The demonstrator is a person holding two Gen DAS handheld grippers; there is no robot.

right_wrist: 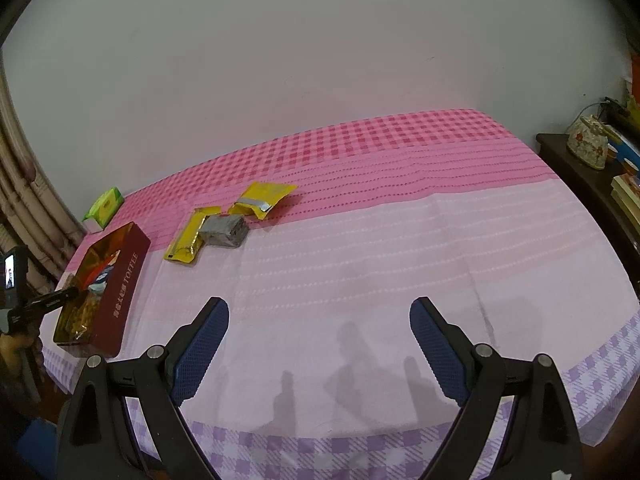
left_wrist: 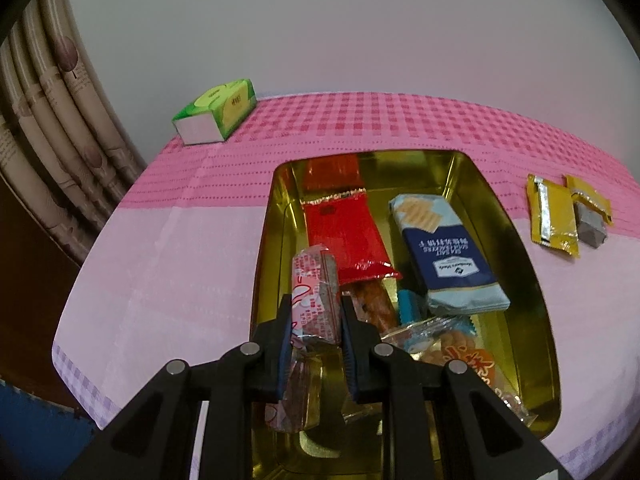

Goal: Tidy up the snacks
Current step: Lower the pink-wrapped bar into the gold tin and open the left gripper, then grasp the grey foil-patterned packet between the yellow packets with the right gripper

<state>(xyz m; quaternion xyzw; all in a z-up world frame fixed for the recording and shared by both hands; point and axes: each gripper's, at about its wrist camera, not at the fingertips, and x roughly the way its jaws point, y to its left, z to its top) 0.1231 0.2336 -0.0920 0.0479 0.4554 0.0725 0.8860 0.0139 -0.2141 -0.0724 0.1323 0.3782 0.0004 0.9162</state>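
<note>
Gripping pink-white wrapped snack (left_wrist: 314, 292) in left gripper (left_wrist: 316, 320); wrapper crinkled

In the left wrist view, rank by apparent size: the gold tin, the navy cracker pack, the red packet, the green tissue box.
1. gold tin, clearly largest.
2. navy cracker pack and red packet: look alike, so unranked.
3. green tissue box, smallest, though it sits farthest from the camera, so unsure.
</note>
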